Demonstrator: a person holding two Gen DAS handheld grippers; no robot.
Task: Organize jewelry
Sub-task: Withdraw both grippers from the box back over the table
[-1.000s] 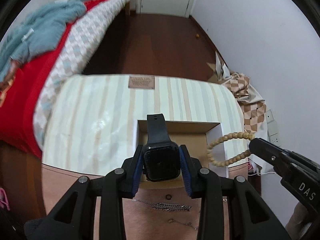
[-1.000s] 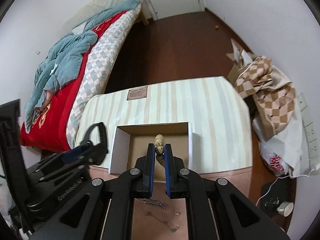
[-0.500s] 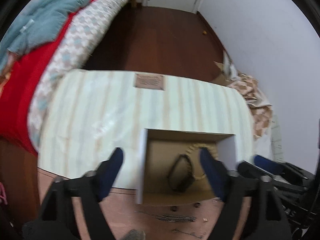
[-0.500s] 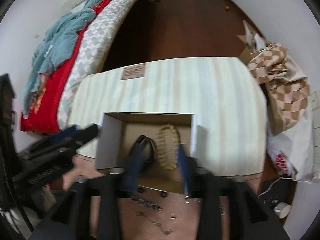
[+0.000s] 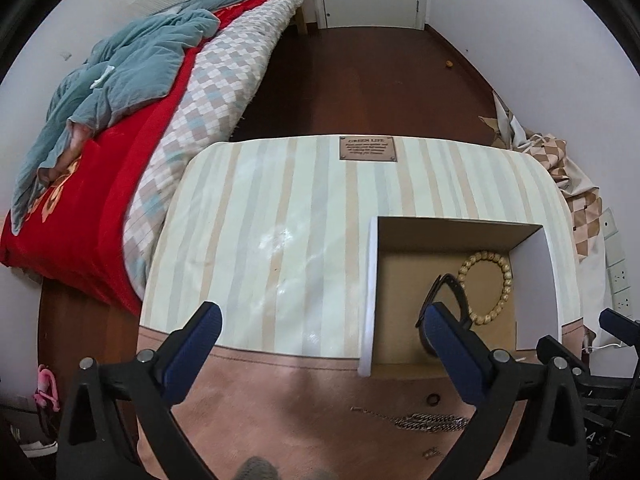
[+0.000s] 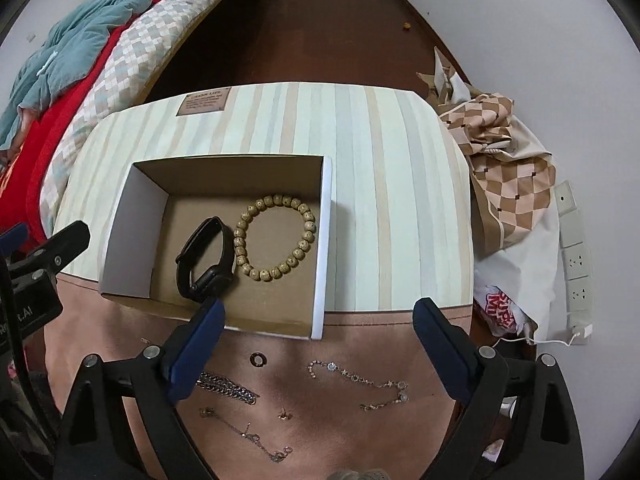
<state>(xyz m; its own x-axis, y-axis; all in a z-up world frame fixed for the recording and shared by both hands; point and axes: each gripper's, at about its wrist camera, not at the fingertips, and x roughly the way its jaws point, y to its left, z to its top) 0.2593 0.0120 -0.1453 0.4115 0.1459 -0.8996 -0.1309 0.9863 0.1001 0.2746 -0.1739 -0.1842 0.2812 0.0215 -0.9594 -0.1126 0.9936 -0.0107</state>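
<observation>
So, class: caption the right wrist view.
Open right gripper above chains; watch and bead bracelet lie boxed.

Left wrist view: high over the near edge of the tabletop [image 5: 280,216], facing forward and down; the box [image 5: 532,280] sits low right, near.
Right wrist view: same height and heading, set further right; the box [image 6: 120,240] lies left of centre, close below.
Shared: the box, the striped tabletop, the bed [image 5: 120,120] at left, the wooden floor [image 6: 320,32] beyond.
</observation>
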